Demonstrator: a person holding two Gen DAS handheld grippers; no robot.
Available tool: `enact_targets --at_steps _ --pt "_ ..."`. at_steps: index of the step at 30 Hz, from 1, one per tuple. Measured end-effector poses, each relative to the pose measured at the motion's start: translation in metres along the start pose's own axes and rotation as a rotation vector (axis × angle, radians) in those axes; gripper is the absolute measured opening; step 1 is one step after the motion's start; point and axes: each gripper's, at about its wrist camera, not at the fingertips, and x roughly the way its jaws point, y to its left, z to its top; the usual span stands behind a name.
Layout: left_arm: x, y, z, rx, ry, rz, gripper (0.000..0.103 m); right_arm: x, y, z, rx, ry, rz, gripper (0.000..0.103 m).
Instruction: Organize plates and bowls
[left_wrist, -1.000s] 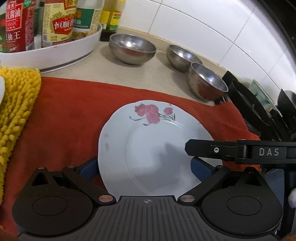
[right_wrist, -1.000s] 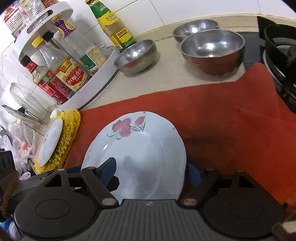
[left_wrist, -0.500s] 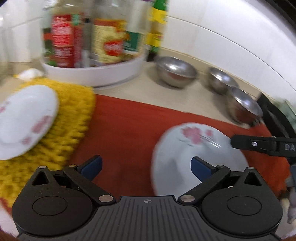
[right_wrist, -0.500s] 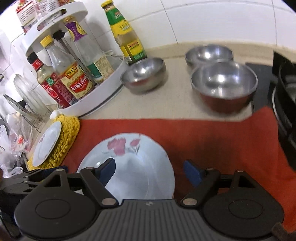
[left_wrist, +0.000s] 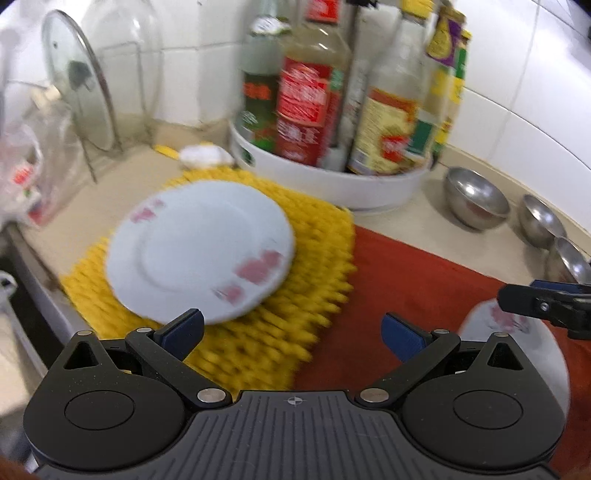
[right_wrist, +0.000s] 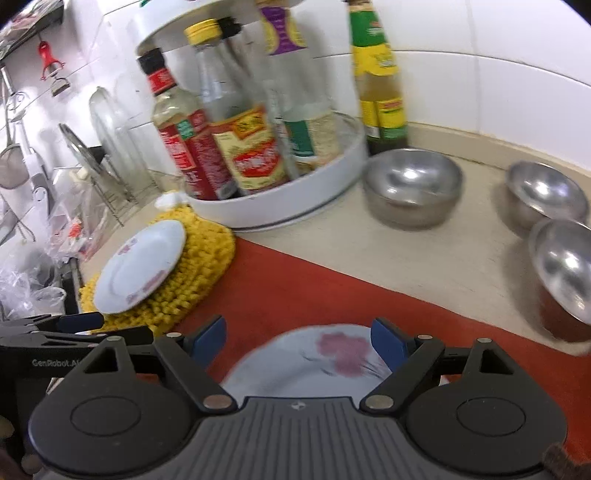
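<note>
Counting two floral plates (right_wrist: 138, 267) (right_wrist: 317, 363) — three steel bowls (right_wrist: 412, 186) (right_wrist: 546, 197) (right_wrist: 565, 273).

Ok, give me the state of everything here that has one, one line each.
Left gripper: open, empty.
Right gripper: open, jaws just widening, nothing pressed between them.
Plate on yellow mat: lying face up, free.
Plate on red cloth: lying flat, released.
Three steel bowls: upright, apart, not stacked.
Glass lid: standing on edge in its rack.
</note>
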Motion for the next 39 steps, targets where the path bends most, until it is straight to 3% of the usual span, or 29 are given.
enact_targets --at_steps 9,26,39 --pt "0.001 0.046 0.028 -0.014 -0.047 0.067 0.103 0.021 0.042 0.022 -0.034 -0.012 0.007 0.082" --pt "0.033 0.09 0.051 -0.02 -0.024 0.048 0.103 0.068 0.104 0.062 -0.086 -0.022 0.042 0.083" --pt "0.058 0.104 0.052 0.022 0.018 0.021 0.102 0.124 0.135 0.066 -0.102 0.07 0.08 0.083"
